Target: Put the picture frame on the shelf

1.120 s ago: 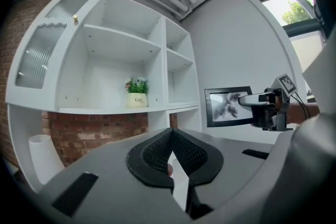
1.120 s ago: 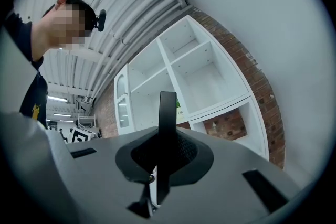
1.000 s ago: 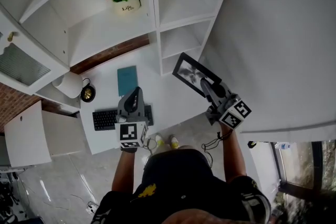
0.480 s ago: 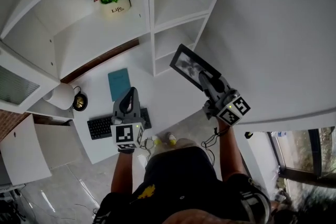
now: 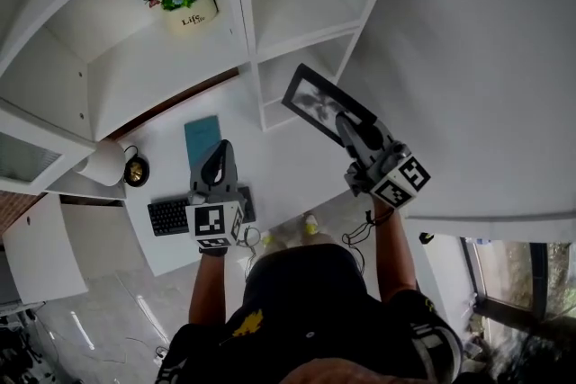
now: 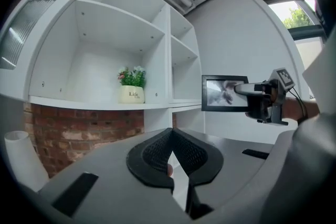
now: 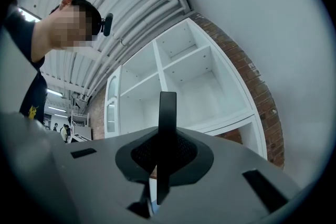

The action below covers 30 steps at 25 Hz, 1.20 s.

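Picture frame (image 5: 315,102), photo visible in head view, edge-on between right tool (image 5: 346,124) jaws

picture frame (image 5: 316,104) | black, tilted, held in air | just before white shelf (image 5: 304,35), not touching

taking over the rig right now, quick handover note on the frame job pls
Right gripper: shut on the picture frame, held in the air in front of the shelf.
Left gripper: shut, empty, above the desk.
Done: frame is gripped and off the desk.
Left: set it in a shelf compartment, then release.
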### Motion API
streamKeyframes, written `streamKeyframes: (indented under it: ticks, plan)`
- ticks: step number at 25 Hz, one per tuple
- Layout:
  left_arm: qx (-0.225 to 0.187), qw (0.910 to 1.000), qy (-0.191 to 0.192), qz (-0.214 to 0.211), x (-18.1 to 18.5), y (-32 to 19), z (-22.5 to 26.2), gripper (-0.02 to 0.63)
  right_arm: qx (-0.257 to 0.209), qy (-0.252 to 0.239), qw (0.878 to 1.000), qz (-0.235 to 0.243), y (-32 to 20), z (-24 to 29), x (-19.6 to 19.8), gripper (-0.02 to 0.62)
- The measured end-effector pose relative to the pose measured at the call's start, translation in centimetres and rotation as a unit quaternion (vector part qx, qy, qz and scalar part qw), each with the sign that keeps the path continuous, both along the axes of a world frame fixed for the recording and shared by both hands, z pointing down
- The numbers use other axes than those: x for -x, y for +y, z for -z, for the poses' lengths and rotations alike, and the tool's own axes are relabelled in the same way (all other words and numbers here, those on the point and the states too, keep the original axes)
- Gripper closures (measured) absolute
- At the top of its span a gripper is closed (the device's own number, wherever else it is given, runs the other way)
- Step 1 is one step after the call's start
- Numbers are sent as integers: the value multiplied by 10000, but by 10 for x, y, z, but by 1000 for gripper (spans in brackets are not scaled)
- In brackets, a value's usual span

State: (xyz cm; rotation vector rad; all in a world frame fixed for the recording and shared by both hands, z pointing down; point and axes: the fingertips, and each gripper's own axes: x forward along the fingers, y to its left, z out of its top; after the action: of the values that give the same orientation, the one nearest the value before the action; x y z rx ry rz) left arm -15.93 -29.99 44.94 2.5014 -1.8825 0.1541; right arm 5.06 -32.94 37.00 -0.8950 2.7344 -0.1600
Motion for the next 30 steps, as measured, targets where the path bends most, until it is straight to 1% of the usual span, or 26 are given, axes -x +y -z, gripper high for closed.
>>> streamKeyframes:
  ticks: [3, 9, 14, 17, 20, 24, 27, 30]
  plan:
    - [-30, 10000, -40, 6, -6, -8, 5, 589, -35, -22, 9999, 142, -14, 3, -2, 580]
    - [-135, 9998, -103, -40, -7, -27, 15, 589, -280, 302, 9984, 398, -38, 17, 2, 580]
    - [-216, 9996, -99, -156, -12, -38, 22, 589, -523, 591, 9950, 606, -60, 32, 6, 580]
    - [-201, 9996, -48, -209, -16, -42, 21, 589, -627, 709, 9927, 747, -73, 41, 14, 580]
    - [-228, 9989, 55, -413, -33, -44, 24, 589, -692, 781, 9910, 837, -86, 50, 22, 580]
    - [-336, 9973, 67, -644, -53, -44, 35, 589, -720, 783, 9915, 751, -106, 62, 22, 580]
    - [-338, 9969, 37, -708, -58, -48, 38, 589, -825, 975, 9907, 474, -121, 67, 21, 580]
    - [-311, 9968, 48, -730, -61, -49, 38, 589, -800, 995, 9912, 338, -134, 67, 22, 580]
